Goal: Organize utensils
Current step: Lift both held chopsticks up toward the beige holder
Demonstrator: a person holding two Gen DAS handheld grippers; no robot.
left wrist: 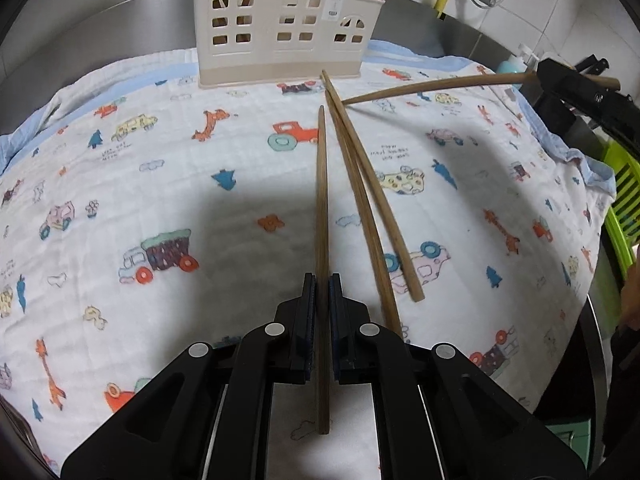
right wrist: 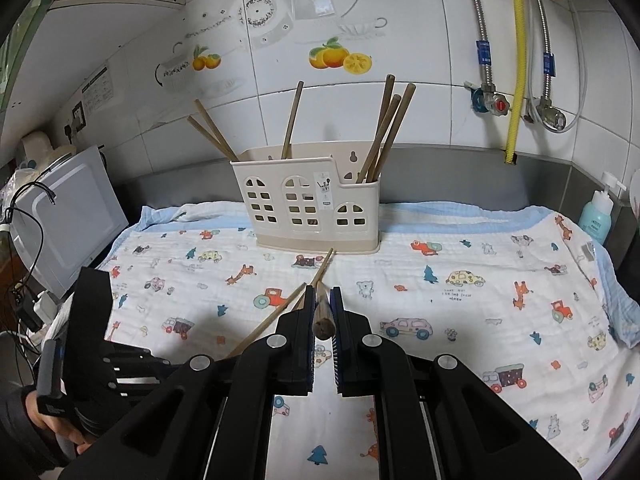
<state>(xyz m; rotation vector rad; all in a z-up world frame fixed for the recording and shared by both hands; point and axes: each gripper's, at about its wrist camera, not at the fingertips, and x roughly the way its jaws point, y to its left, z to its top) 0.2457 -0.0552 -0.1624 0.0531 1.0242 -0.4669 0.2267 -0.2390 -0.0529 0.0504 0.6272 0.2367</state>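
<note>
Left wrist view showed the left gripper [left wrist: 322, 280] clenched on one chopstick [left wrist: 321, 208]. The stick ran straight forward between the pads, with its long axis aimed at the holder [left wrist: 280, 28], and its butt end stuck out behind the jaws. Two loose chopsticks [left wrist: 360, 184] lay on the cloth [left wrist: 160, 160] just right of the held one, side by side, with their far tips close to the holder's base.

In the right wrist view, the right gripper [right wrist: 322, 300] was closed on a second chopstick [right wrist: 322, 312], seen almost end-on, its rough butt facing the camera. In the left view this stick [left wrist: 440, 85] reached in from the right, and its tip hung near the loose pair.

The holder stood dead ahead of both grippers at the far edge of the cloth, against the steel backsplash [right wrist: 460, 176]. Neither gripper appeared clearly nearer to it. The coming move probably called for tipping each stick from level to upright over a compartment.

All sticks were slim, tapered, brown wood with visible grain. The holder was cream plastic, house-shaped, with arched window cut-outs; six sticks already stood in it, leaning. The cloth was soft white quilted cotton printed with cars, giraffes and trees, edged in pale blue.
</note>
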